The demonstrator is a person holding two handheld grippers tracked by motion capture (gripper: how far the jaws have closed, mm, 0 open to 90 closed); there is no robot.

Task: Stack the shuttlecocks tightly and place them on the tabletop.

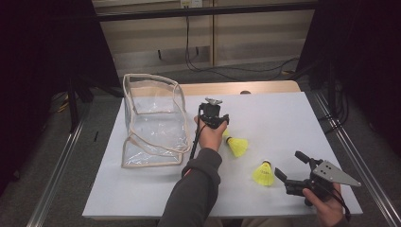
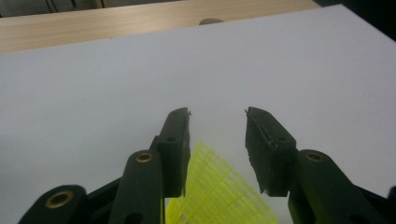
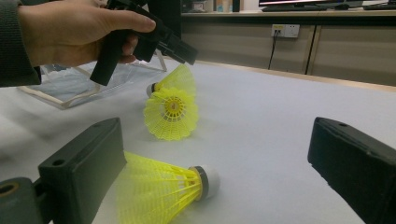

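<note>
Beside the empty clear bag (image 1: pixel 153 120), both tools gape over yellow shuttlecocks (image 1: pixel 237 145), gripping nothing.

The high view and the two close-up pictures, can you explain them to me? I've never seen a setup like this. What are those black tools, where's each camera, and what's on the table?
There is no robot here. A person holds a hand-held gripper, a black two-jaw clamp, in each hand. The high view looks down from above the person's side of the white table. Each of the other two pictures comes from a camera riding on one gripper and looking along its jaws.

On the table lie a clear plastic bag and three yellow shuttlecocks. The left hand-held gripper is open above one shuttlecock. The right hand-held gripper is open too, with the nearest shuttlecock lying just in front of its jaws. The third shuttlecock lies between the other two. Nothing is gripped.
</note>
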